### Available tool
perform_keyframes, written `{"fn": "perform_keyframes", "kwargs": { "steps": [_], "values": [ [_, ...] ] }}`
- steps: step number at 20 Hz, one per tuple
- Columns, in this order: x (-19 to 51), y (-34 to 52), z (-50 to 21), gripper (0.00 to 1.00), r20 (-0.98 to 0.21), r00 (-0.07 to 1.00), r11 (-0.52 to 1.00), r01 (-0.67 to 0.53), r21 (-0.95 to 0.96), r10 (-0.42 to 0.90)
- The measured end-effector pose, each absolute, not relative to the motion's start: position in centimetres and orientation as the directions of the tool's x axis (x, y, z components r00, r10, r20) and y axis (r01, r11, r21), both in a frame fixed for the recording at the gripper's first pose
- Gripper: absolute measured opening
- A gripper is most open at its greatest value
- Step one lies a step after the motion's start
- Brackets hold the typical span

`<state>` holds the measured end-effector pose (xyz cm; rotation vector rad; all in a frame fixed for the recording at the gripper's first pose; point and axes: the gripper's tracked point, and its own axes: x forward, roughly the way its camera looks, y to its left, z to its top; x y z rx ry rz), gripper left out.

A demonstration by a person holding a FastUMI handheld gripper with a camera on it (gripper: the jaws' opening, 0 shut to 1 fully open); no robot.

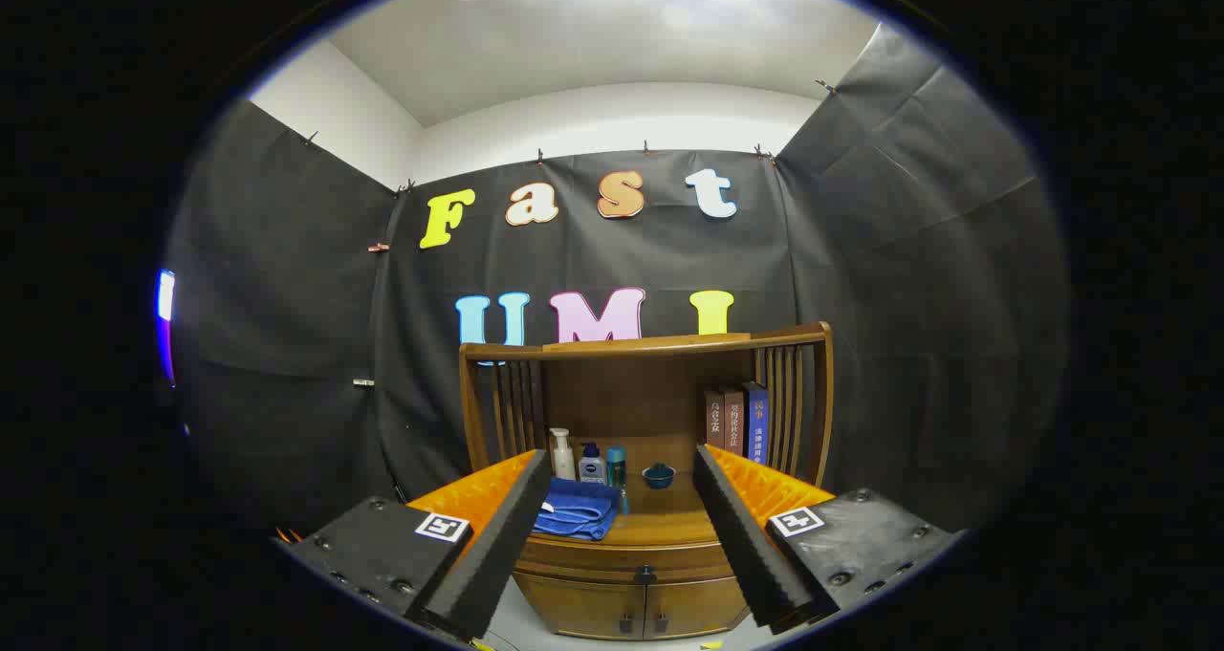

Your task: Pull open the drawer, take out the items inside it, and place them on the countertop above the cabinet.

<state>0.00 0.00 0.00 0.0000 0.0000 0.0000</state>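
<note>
One drawer (pixel 636 557) is sitting closed in the wooden cabinet (pixel 641 594), just under the countertop (pixel 669 527) and beyond the fingers. Nothing is sitting between the gripper (pixel 622 527) fingers, which are standing wide apart. On the countertop, a blue towel (pixel 574 509) is lying near three bottles (pixel 590 460) and a small bowl (pixel 658 476). Books (pixel 736 419) are standing on the right.
</note>
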Motion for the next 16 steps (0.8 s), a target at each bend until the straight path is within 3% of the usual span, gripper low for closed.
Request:
{"fn": "perform_keyframes", "kwargs": {
  "steps": [16],
  "values": [
    [0.03,0.28,-0.67,0.98,-0.022,1.0,1.0,-0.001,-0.013,0.001]
  ]
}}
